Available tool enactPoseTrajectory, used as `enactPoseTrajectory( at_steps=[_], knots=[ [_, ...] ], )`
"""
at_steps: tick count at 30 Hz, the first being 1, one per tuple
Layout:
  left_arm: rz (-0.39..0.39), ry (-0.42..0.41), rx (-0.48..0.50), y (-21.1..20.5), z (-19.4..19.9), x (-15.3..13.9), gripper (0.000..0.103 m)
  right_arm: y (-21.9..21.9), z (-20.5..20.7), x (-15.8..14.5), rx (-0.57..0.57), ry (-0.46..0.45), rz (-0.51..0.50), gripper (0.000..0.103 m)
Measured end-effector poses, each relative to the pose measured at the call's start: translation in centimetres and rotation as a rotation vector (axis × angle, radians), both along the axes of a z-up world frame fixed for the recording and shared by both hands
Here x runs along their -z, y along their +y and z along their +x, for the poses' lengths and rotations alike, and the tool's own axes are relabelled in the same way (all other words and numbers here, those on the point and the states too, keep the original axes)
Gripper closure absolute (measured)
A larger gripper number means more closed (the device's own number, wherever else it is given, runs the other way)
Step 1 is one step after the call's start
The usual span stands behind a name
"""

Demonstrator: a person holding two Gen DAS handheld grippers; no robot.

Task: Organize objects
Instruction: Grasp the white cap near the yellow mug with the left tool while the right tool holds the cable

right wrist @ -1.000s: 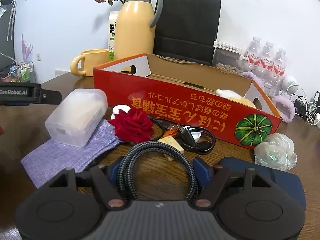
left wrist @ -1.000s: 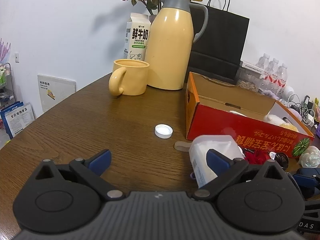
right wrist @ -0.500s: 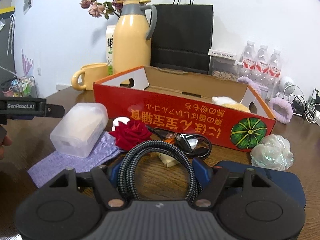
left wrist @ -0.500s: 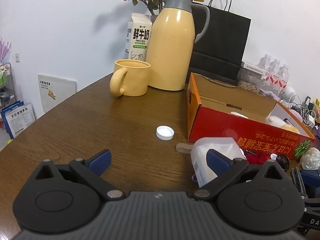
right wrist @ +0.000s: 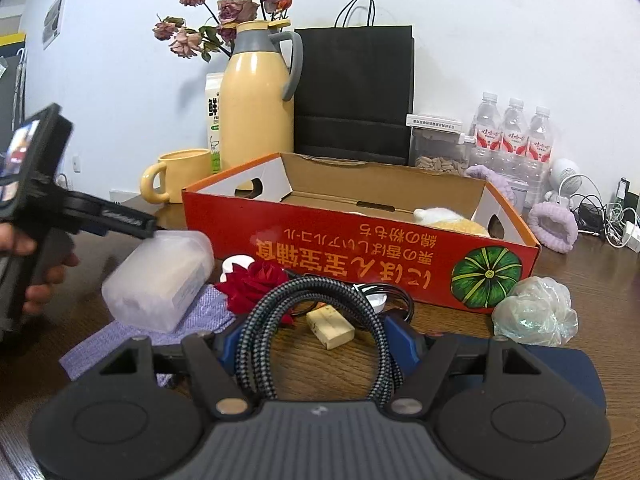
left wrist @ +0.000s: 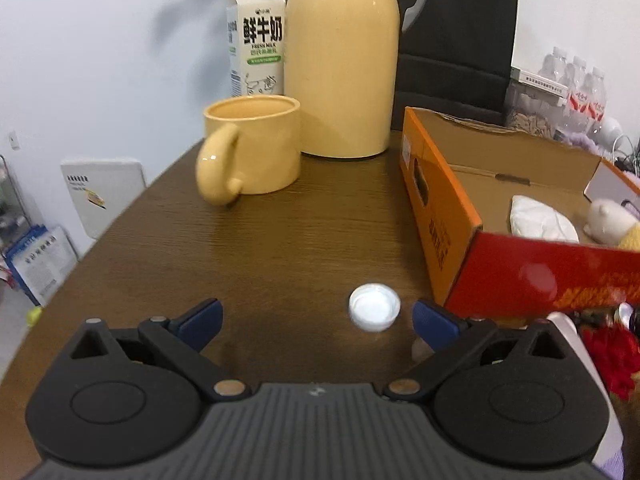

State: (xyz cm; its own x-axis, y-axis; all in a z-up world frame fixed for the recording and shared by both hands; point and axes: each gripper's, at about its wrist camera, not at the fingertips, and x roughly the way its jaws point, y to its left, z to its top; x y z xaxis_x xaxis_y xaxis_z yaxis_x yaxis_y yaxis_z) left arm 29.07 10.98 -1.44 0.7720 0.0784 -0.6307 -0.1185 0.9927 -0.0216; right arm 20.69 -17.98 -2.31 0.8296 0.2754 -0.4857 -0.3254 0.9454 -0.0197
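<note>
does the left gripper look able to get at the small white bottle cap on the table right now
Probably yes: the left gripper is open, and the small white bottle cap lies on bare wooden table just ahead, toward its right finger, nothing between.

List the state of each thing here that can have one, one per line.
left gripper: open, empty
right gripper: shut on braided cable
white bottle cap: loose on table, hollow side up
yellow mug: upright
thermos jug: upright, lid on
milk carton: upright, closed
red cardboard box: open
</note>
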Motion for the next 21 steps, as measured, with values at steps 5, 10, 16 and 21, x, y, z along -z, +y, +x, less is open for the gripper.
enactPoseTrajectory(
  at_steps=[5,10,16,21],
  knots=[
    [-0.041,0.004,0.036,0.2,0.9,0.3,0.009,0.0,0.1,0.0,-0.006,0.01,0.006,0.033],
    [-0.092,0.003,0.032,1.0,1.1,0.2,0.011,0.0,0.1,0.1,-0.009,0.014,0.009,0.033],
    [-0.063,0.008,0.026,1.1,0.8,0.2,0.012,0.0,0.1,0.1,-0.01,0.013,0.009,0.033],
    [-0.034,-0.001,0.054,0.4,0.7,0.2,0.023,0.1,0.1,0.1,-0.01,0.01,0.007,0.033]
  ],
)
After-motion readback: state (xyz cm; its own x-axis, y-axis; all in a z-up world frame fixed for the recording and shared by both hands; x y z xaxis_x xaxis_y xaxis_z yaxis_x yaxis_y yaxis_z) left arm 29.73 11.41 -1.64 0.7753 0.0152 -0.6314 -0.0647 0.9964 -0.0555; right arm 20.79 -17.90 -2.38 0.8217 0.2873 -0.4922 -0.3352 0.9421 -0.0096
